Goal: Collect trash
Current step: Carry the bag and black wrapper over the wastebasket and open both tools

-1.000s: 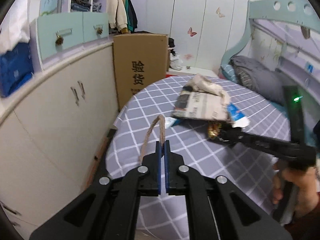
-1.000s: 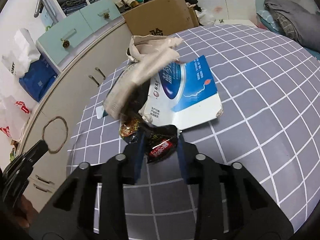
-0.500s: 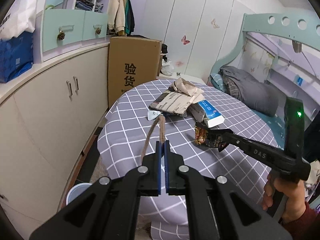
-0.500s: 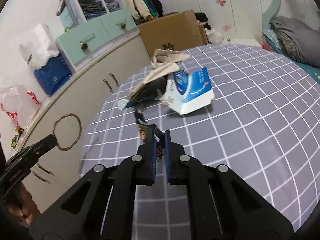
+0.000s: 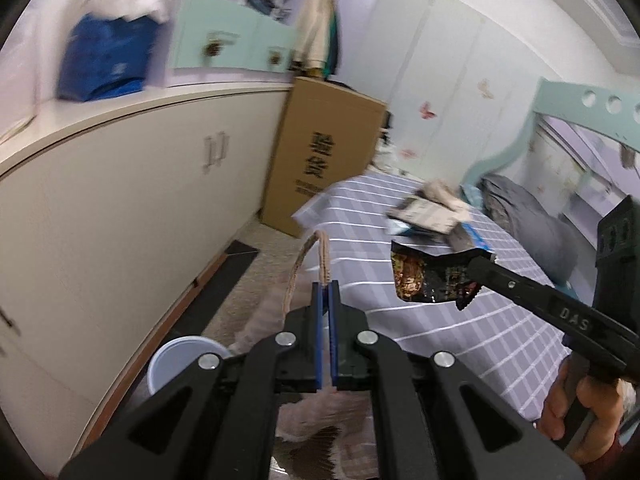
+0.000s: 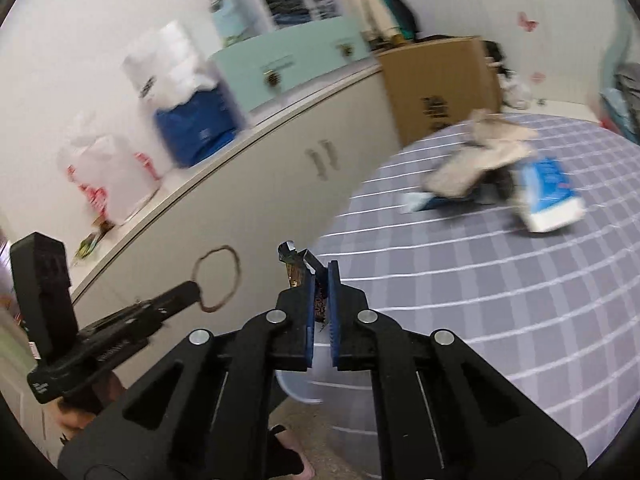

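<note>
My right gripper is shut on a dark, crinkled snack wrapper and holds it in the air off the near edge of the table. In the left wrist view that wrapper hangs from the right gripper. My left gripper is shut on a brown loop of cord. In the right wrist view the loop sticks out from the left gripper. More trash lies on the grey checked tablecloth: crumpled newspaper and a blue-and-white box.
A long white cabinet runs along the left, with a blue bag on top. A tall cardboard box stands behind the table. A pale round bin sits on the floor below my left gripper. A bed with a grey blanket lies at the right.
The right gripper closed on the dark wrapper, lifted it off the table and drew back toward the near edge. The left gripper, still gripping the loop, pulled back and swung toward the cabinet.
</note>
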Demonstrator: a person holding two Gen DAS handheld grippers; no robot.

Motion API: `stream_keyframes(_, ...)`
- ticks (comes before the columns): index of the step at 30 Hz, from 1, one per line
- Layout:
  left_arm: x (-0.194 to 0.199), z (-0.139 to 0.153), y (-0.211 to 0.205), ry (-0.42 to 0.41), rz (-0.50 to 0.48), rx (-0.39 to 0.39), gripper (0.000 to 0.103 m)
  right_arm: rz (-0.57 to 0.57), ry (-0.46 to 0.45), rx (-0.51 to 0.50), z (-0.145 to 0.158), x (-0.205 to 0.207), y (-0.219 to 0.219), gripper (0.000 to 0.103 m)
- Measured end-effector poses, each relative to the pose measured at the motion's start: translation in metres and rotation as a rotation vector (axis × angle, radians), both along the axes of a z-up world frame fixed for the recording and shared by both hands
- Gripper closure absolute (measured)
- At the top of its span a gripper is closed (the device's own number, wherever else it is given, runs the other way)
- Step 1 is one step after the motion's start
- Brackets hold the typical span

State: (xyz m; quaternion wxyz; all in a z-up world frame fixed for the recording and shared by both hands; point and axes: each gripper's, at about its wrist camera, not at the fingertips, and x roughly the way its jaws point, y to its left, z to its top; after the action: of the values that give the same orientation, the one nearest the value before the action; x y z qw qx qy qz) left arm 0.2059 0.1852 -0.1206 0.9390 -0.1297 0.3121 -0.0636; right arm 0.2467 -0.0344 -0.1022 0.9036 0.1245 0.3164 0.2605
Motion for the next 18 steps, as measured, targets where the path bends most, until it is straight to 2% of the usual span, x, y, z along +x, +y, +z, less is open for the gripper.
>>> stream_keyframes(8, 0.002, -0.032, 0.073, 0.068, 0.153, -0.011, 0.100, 0.132, 0.036, -0.044, -0.028, 0.024, 0.096, 0.097)
stream_keyframes(14, 0.014, -0.071, 0.124, 0.142, 0.252, -0.010, 0.100, 0.208, 0.101, -0.111, -0.075, 0.051, 0.168, 0.097)
stream_keyframes(17, 0.019, -0.091, 0.142, 0.181, 0.292, -0.005, 0.100, 0.248, 0.100, -0.149, -0.100, 0.063, 0.198, 0.087)
stream_keyframes(18, 0.022, -0.101, 0.148, 0.201, 0.299, -0.013, 0.100, 0.250, 0.104, -0.176, -0.112, 0.067, 0.209, 0.073)
